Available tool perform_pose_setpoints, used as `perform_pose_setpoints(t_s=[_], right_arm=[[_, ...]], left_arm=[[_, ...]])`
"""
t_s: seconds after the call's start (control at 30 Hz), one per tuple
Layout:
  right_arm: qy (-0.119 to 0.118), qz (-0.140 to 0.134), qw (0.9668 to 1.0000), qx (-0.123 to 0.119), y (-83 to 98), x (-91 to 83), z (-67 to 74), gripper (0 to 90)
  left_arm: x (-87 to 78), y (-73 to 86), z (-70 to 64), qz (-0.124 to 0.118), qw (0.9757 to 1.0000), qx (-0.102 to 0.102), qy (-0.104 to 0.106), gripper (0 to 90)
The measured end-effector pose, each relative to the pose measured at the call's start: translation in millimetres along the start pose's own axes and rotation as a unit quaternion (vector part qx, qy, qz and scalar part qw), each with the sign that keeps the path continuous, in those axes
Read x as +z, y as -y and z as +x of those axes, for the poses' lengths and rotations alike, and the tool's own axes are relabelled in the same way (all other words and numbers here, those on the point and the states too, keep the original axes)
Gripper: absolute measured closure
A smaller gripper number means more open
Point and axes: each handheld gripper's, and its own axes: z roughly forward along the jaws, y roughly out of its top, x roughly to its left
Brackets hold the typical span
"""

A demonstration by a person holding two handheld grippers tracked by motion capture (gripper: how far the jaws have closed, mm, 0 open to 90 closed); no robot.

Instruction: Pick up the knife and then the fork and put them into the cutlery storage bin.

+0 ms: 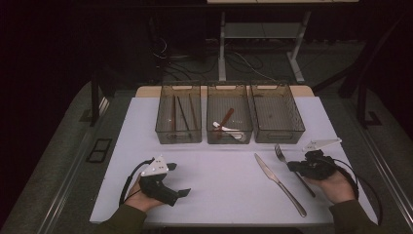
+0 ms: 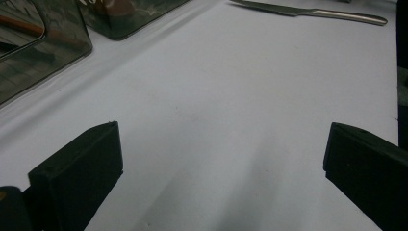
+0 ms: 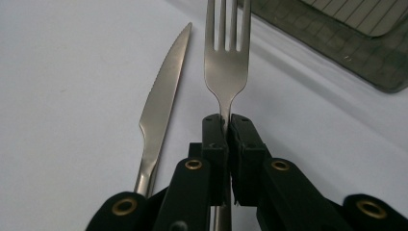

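Note:
A steel fork (image 3: 227, 57) lies on the white table with my right gripper (image 3: 225, 120) shut on its neck; the tines point away from me. In the high view the fork (image 1: 281, 154) and right gripper (image 1: 294, 166) are at the front right. A steel knife (image 1: 278, 182) lies just left of the fork, and its blade (image 3: 161, 103) shows beside the jaws. My left gripper (image 1: 179, 179) rests at the front left, jaws wide open over bare table (image 2: 221, 144) with nothing between them. The knife (image 2: 308, 11) lies far ahead of it.
Three smoky clear bins stand in a row at the back: the left bin (image 1: 178, 132) holds brown chopsticks, the middle bin (image 1: 229, 135) a white spoon and a reddish utensil, and the right bin (image 1: 277, 134) looks empty. The table's front edge is near both hands.

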Motion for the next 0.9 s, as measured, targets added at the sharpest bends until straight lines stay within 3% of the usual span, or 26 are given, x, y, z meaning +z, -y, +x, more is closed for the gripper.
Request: perform_pose_setpoints(t_s=[0.43, 0.9], right_arm=[[-0.005, -0.05, 0.9986, 0.018, -6.0, -14.2, -5.6, 86.4], [-0.016, -0.08, 0.9961, 0.033, -8.6, -18.4, -17.3, 88.2]], left_arm=[[-0.6, -0.7, 0.6, -0.004, 1.0, 0.0, 0.001, 0.0], [-0.4, -1.2, 0.2, -0.005, 1.0, 0.0, 0.002, 0.0]])
